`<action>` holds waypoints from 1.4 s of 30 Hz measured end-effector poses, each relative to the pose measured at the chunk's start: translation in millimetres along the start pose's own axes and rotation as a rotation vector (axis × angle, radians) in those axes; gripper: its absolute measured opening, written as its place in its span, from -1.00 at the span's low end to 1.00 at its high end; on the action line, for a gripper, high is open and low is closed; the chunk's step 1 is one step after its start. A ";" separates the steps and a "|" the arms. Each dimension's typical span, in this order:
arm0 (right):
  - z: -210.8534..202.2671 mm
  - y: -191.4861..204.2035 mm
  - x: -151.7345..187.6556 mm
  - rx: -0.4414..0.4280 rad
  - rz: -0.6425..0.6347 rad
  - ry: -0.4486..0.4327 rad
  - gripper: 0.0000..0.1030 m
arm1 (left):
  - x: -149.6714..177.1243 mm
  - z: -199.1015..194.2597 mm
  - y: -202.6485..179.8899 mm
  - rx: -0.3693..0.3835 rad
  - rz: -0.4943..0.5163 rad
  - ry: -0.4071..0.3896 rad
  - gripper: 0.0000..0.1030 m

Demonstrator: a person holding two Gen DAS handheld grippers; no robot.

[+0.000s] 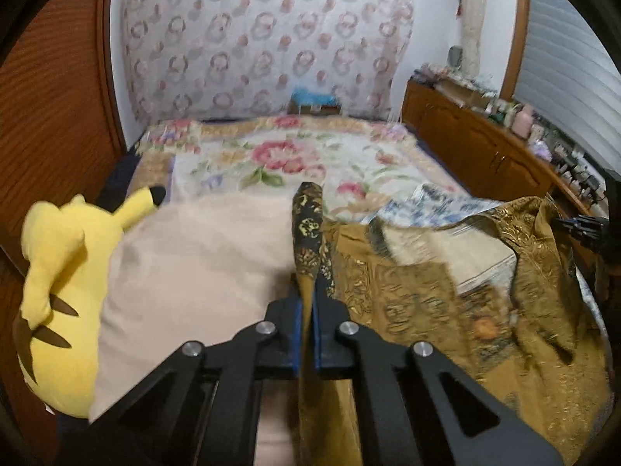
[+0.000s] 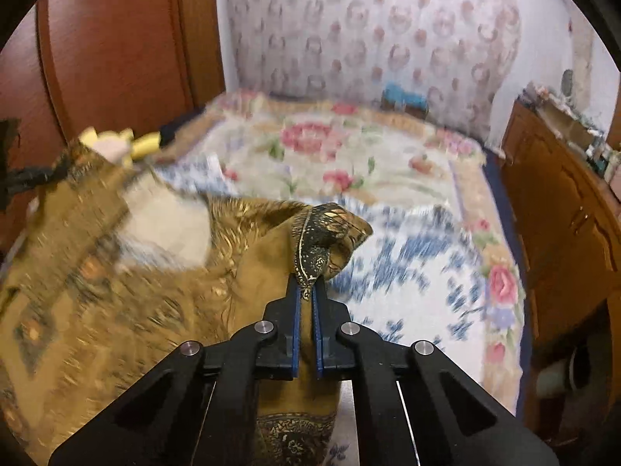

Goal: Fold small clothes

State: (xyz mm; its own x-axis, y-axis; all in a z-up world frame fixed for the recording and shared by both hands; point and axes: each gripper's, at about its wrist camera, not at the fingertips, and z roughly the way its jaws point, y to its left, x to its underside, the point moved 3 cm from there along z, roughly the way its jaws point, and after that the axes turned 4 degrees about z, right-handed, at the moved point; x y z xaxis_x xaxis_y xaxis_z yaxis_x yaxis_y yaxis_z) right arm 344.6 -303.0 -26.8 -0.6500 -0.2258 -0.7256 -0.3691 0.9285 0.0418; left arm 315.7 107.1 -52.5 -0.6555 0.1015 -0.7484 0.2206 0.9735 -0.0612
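Observation:
A mustard-gold patterned cloth (image 1: 427, 310) with a dark ornate border hangs spread between my two grippers above the bed. My left gripper (image 1: 306, 291) is shut on one corner of it; the dark border sticks up past the fingertips. My right gripper (image 2: 306, 291) is shut on another corner of the same cloth (image 2: 116, 279), which bunches above the fingertips. The right gripper also shows at the right edge of the left wrist view (image 1: 590, 229). The left gripper shows at the left edge of the right wrist view (image 2: 23, 178). The cloth is blurred from motion.
A bed with a floral blanket (image 1: 291, 155) lies below, with a blue-and-white cloth (image 2: 407, 252) and a beige pillow (image 1: 202, 264) on it. A yellow plush toy (image 1: 66, 272) lies at the left. A wooden cabinet (image 1: 485, 147) with clutter runs along the right. A wooden door (image 2: 116, 46) stands at the left.

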 end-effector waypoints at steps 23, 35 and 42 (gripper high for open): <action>-135.3 34.0 49.1 0.047 0.021 -0.107 -0.96 | 58.2 -154.1 -38.0 0.005 0.028 -0.178 -0.98; -193.8 47.3 132.2 -0.025 0.062 -0.098 -0.96 | 141.6 -194.0 -54.1 0.041 0.009 -0.171 -0.98; -215.1 56.0 166.5 -0.046 0.057 -0.068 -0.96 | 165.5 -215.4 -72.0 0.068 0.047 -0.156 -0.98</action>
State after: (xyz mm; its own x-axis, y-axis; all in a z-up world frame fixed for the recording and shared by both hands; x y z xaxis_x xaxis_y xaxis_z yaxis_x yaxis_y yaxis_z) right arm 72.8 -352.1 2.4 -0.6249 -0.1509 -0.7660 -0.3642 0.9242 0.1150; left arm 35.8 97.9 -29.7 -0.5240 0.1081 -0.8448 0.3001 0.9518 -0.0643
